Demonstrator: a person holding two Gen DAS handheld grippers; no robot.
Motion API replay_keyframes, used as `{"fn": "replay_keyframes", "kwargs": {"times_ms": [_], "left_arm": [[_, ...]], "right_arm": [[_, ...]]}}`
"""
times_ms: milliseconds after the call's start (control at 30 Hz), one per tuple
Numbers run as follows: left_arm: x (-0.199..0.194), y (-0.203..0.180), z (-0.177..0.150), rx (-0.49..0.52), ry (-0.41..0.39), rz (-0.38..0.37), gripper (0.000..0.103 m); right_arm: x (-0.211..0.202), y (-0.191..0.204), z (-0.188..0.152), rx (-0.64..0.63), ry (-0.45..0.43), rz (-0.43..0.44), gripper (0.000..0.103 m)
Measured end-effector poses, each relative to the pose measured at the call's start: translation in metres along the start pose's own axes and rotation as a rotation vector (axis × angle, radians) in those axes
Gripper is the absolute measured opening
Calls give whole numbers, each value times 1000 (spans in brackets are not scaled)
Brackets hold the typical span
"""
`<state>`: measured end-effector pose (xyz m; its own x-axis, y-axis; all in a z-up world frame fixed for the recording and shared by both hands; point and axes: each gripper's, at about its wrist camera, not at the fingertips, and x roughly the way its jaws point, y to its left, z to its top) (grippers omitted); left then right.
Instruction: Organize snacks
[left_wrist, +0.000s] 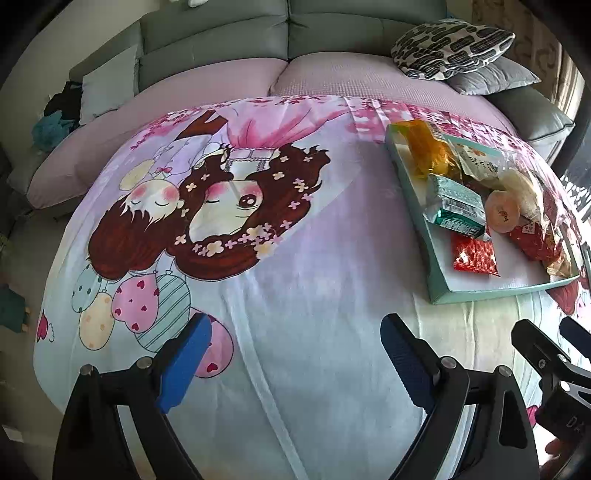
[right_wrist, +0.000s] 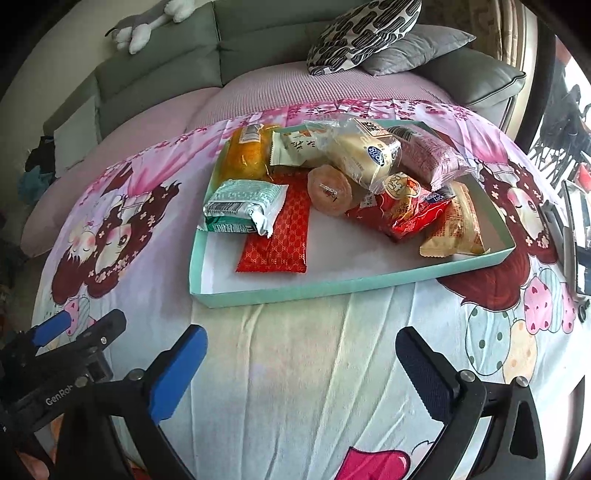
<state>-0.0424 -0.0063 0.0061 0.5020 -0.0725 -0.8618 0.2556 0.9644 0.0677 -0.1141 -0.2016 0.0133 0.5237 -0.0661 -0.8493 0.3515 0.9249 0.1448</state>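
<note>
Both tongs, left (left_wrist: 295, 354) and right (right_wrist: 301, 369), spread and empty above the cloth-covered surface (right_wrist: 295, 387); snack packets (right_wrist: 369, 155) heaped in teal tray (right_wrist: 280, 290): light, crinkly, slippery, likely crushable, so best pinched at a crimped end seal.

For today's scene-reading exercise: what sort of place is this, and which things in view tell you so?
Probably a home living room. A grey sofa with cushions stands behind a table under a cartoon-printed cloth, and a shallow box of packaged snacks sits on it. A soft toy lies on the sofa back.
</note>
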Motion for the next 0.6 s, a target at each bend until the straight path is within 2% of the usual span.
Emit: {"fn": "replay_keyframes", "kwargs": {"times_ms": [600], "left_arm": [[5, 3, 0, -32, 21, 15, 93]], "right_arm": [[-8, 4, -3, -15, -41, -47, 103]]}}
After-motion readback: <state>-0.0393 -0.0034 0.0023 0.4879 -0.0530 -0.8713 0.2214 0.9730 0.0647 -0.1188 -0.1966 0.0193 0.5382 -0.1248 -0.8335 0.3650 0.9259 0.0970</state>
